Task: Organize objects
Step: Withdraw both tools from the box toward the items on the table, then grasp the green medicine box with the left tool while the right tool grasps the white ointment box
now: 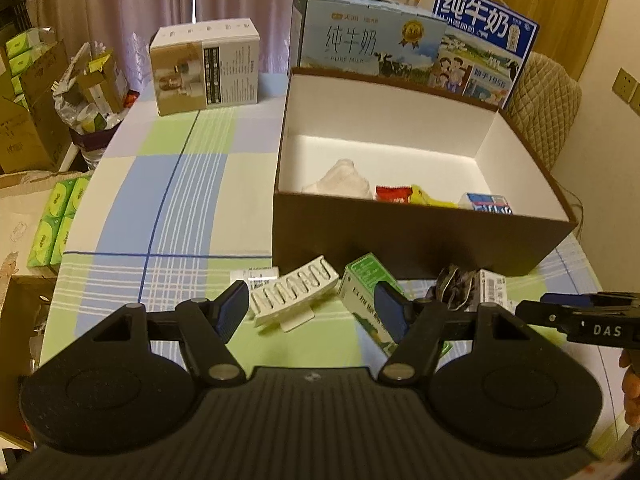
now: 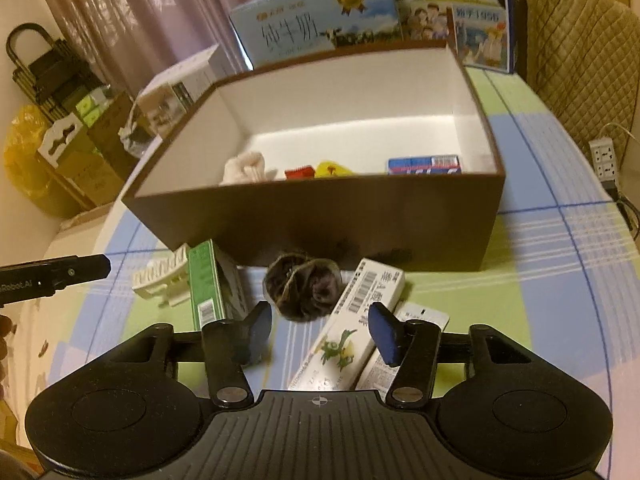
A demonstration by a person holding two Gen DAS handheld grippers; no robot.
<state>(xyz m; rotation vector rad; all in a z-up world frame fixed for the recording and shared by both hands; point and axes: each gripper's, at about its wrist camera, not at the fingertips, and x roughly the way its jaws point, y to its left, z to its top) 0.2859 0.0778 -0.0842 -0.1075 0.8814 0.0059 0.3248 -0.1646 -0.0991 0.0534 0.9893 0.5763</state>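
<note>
Clutter is seen on a checked tablecloth (image 1: 176,200) in front of a brown box (image 1: 420,240) with a white interior. Inside the box, along its near wall, a pale cloth bundle (image 1: 340,180), a red packet (image 1: 394,194), a yellow packet (image 1: 428,197) and a small blue-and-white carton (image 1: 490,203) are lying. Outside it, a white ridged tray (image 1: 294,294), a green carton (image 1: 366,288), a dark crumpled bundle (image 2: 304,286) and a long white box (image 2: 352,320) with a barcode are spread just beside one another.

The left gripper (image 1: 312,310) is held wide open above the white tray and green carton, nothing being clasped. The right gripper (image 2: 320,334) is likewise spread open, with the dark bundle and the long white box showing between its fingers, though contact cannot be told. Two milk cases (image 1: 368,36) are stood behind the box.
</note>
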